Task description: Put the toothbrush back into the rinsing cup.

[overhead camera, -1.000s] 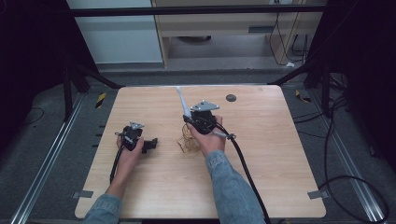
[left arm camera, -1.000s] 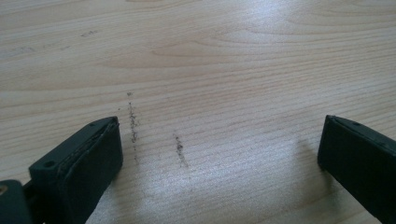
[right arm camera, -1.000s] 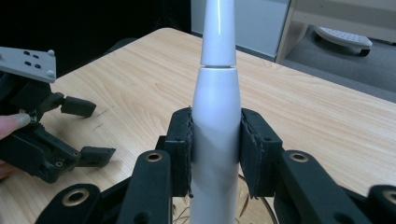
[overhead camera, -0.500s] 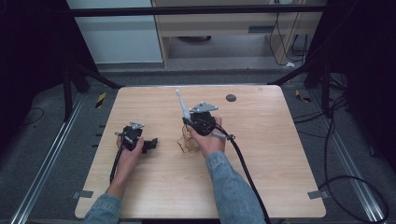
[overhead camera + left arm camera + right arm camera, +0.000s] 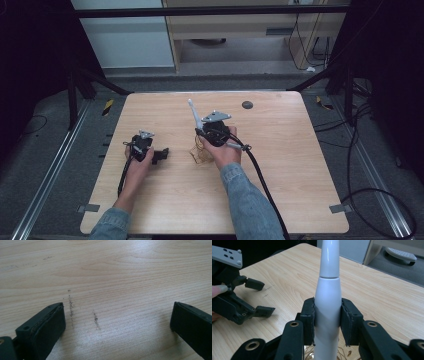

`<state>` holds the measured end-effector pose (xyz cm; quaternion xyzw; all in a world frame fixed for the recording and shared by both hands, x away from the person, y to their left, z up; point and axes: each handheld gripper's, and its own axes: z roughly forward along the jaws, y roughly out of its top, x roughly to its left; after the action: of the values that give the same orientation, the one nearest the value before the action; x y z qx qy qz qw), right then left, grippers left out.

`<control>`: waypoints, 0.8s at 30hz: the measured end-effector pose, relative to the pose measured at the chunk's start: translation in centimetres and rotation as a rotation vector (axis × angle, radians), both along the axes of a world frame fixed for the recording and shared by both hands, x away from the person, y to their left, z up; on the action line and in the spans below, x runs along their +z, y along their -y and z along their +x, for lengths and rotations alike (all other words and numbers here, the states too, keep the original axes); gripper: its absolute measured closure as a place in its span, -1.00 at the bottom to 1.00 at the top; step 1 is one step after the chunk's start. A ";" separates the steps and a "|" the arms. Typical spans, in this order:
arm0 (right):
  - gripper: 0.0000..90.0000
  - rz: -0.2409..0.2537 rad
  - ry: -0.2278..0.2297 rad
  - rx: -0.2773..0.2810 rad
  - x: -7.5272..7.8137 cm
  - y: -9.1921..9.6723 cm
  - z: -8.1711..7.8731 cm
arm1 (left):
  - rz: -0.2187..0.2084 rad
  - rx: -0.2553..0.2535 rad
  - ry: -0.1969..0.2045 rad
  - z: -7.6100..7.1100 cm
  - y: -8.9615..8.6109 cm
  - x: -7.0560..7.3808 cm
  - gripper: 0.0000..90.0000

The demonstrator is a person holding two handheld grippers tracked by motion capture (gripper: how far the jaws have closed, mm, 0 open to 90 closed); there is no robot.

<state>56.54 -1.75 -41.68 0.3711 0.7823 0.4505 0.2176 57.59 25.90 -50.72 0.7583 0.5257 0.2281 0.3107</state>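
Toothbrush handle being held upright over the table centre.

Right gripper (image 5: 327, 322) is clamping both pads on the white electric toothbrush (image 5: 328, 290), its lower end standing in a clear patterned holder (image 5: 200, 152); keeping the shaft vertical should help it seat or lift cleanly. Farther off, left gripper (image 5: 159, 155) is resting on the wooden table (image 5: 280, 165), jaws apart and empty.

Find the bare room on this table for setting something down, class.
Free: the table's right half beyond the right tool holding the white brush, and the near edge. Crowded: the middle, between the left tool and the glass.
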 end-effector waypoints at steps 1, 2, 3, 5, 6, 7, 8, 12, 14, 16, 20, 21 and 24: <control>0.48 -0.002 0.001 0.001 0.0 0.0 0.0 | -0.001 0.000 0.000 0.0 0.0 0.0 -1.00; 0.48 -0.003 0.000 0.001 0.0 0.0 0.0 | 0.000 0.000 0.000 0.0 0.0 0.0 -1.00; 0.48 -0.003 -0.001 0.001 -0.1 0.0 0.0 | -0.001 0.000 0.000 0.0 0.0 0.0 -1.00; 0.48 -0.004 -0.003 0.002 -0.1 0.0 0.0 | -0.001 0.000 0.000 0.0 0.0 0.0 -1.00; 0.48 -0.004 -0.005 0.002 -0.1 0.0 0.0 | -0.001 0.000 0.001 0.0 0.0 0.0 -1.00; 0.48 -0.005 -0.008 0.002 -0.1 0.0 0.0 | -0.001 0.000 0.000 0.0 0.0 0.0 -1.00; 0.48 -0.010 -0.006 0.004 -0.1 0.0 0.0 | -0.001 0.000 0.001 0.0 0.0 0.0 -1.00; 0.48 -0.015 -0.015 0.002 -0.4 0.1 -0.1 | -0.001 0.000 0.000 0.0 0.0 0.0 -1.00; 0.48 -0.018 -0.015 0.005 -0.6 0.1 -0.1 | -0.001 0.000 0.000 0.0 0.0 0.0 -1.00; 0.48 -0.017 -0.016 0.007 -0.6 0.2 -0.1 | -0.001 -0.001 0.000 0.0 0.0 0.0 -1.00; 0.48 -0.018 -0.017 0.010 -0.6 0.2 -0.1 | -0.001 -0.001 0.000 0.0 0.0 0.0 -1.00; 0.48 -0.019 -0.017 0.011 -0.6 0.2 -0.1 | -0.001 -0.001 0.000 0.0 0.0 0.0 -1.00; 0.48 -0.020 -0.018 0.013 -0.6 0.2 -0.1 | -0.001 -0.001 0.000 0.0 0.0 0.0 -1.00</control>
<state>56.40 -1.91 -42.28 0.3677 0.7911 0.4407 0.2114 57.60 25.88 -50.72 0.7584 0.5253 0.2279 0.3113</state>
